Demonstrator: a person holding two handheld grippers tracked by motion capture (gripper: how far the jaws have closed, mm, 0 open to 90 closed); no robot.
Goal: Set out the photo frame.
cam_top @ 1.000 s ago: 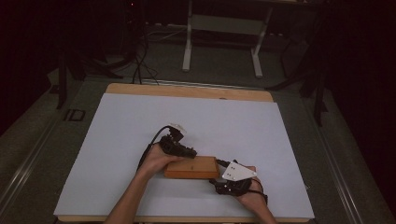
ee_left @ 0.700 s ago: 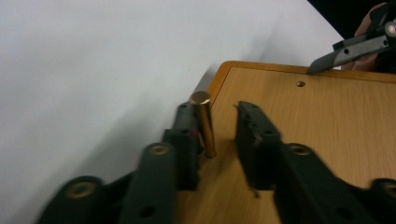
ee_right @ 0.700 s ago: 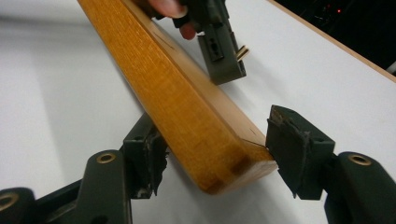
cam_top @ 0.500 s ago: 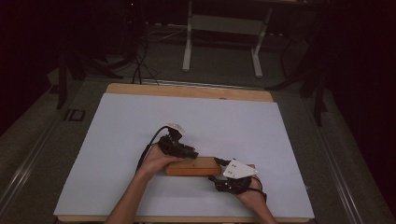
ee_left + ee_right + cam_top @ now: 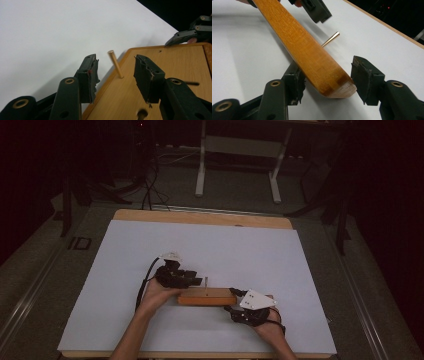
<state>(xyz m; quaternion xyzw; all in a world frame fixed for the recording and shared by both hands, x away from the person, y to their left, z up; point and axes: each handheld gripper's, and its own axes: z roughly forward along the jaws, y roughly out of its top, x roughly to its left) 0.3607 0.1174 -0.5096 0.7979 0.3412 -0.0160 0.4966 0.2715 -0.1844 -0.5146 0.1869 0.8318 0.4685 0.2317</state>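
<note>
The room behind was dark, with a pale metal stand [image 5: 240,160] and loose cables on the floor beyond the counter [image 5: 200,217], whose wooden top lay under a broad white sheet [image 5: 210,250]. Near the front edge of that sheet I had the wooden block [image 5: 207,296] lying flat, long side across the high view, a thin wooden peg [image 5: 206,282] standing upright out of its top face near the back edge.

My left tongs [image 5: 115,75] sat at the block's left end, reaching in over its top. Their jaws had just been opening, and in the left gripper view they stood apart on either side of the peg [image 5: 115,63], with clear space between each pad and the peg, so they gripped nothing. An empty hole [image 5: 142,113] showed in the block's face just in front of those jaws.

My right tongs [image 5: 327,82] were at the block's right end [image 5: 337,87]. Their jaws had just been closing, with the block's end between them. In the right gripper view the left pad [image 5: 295,83] lay against the block's side, while a gap remained between the other pad [image 5: 363,80] and the wood, so I did not count it as a grip. The left tongs showed at the far end of the block in that view.
</note>
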